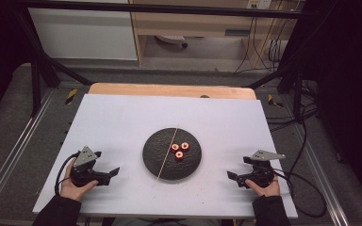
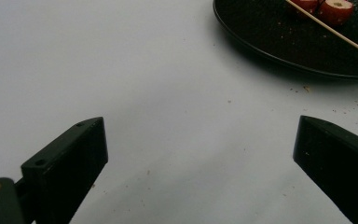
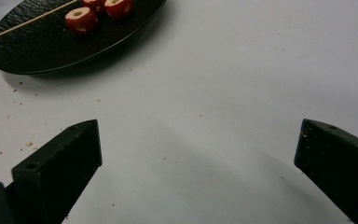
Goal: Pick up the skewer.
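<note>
Both of my grippers rest low on the white counter (image 1: 122, 117), one each side of the black plate (image 1: 153, 162), neither touching it. Left gripper (image 1: 114, 173): jaws spread wide, nothing between them; in the left gripper view only bare counter lies between the jaw tips. Right gripper (image 1: 231, 176): likewise released, jaws apart over bare counter. Work sits on the plate: a thin wooden skewer (image 1: 167, 154) and three red fruit pieces (image 1: 179, 150), cored, pale centres showing, clustered just right of the skewer and close together; I cannot tell whether they touch it. Skewer's long axis runs from the plate's near edge, slightly left of centre, to its far edge, slightly right; both ends reach to or just past the rim. From the left gripper the plate lies forward and right, the skewer (image 2: 331, 30) crossing in front of the fruit (image 2: 335, 10). From the right gripper the plate lies forward and left, the fruit (image 3: 80, 19) on the near side of the skewer (image 3: 28, 21). My read: the right gripper has the clearer line to the fruit, the left to the skewer's near end. Crumbs are scattered on the counter around the plate.
</note>
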`<move>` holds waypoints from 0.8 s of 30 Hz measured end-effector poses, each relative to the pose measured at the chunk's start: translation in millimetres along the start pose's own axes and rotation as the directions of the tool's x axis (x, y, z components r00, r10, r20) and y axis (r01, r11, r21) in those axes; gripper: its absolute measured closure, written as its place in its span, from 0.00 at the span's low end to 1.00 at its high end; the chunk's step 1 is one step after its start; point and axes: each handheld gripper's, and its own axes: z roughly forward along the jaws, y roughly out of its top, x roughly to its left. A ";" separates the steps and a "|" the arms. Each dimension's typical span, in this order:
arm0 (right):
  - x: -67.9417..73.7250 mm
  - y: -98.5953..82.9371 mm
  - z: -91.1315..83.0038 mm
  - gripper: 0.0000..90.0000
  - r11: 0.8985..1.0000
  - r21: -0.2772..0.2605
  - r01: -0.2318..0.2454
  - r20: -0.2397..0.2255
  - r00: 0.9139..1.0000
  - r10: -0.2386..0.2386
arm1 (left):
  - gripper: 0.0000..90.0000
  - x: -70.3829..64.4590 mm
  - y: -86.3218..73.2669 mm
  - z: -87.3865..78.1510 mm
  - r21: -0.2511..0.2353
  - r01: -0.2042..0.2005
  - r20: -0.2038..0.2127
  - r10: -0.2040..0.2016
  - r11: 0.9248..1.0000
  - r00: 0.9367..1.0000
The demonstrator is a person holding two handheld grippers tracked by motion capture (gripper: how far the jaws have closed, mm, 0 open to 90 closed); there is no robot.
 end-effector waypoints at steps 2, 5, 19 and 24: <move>0.0 0.1 0.4 0.01 1.000 0.000 -0.002 0.001 1.000 0.002 | 0.03 -1.3 0.7 0.5 0.003 -0.001 -0.003 0.001 1.000 1.000; -0.6 0.4 0.2 0.01 1.000 0.002 0.002 0.004 1.000 -0.002 | 0.03 -2.3 1.5 0.8 0.001 0.000 0.001 0.000 1.000 1.000; 0.0 0.4 1.4 0.01 1.000 0.008 0.000 0.012 1.000 0.000 | 0.05 -29.2 22.3 12.8 0.032 -0.005 0.009 0.005 0.999 1.000; -0.6 0.7 1.4 0.01 1.000 0.007 0.004 0.014 1.000 -0.004 | 0.07 -41.8 37.3 17.6 0.033 -0.004 0.007 0.004 0.999 1.000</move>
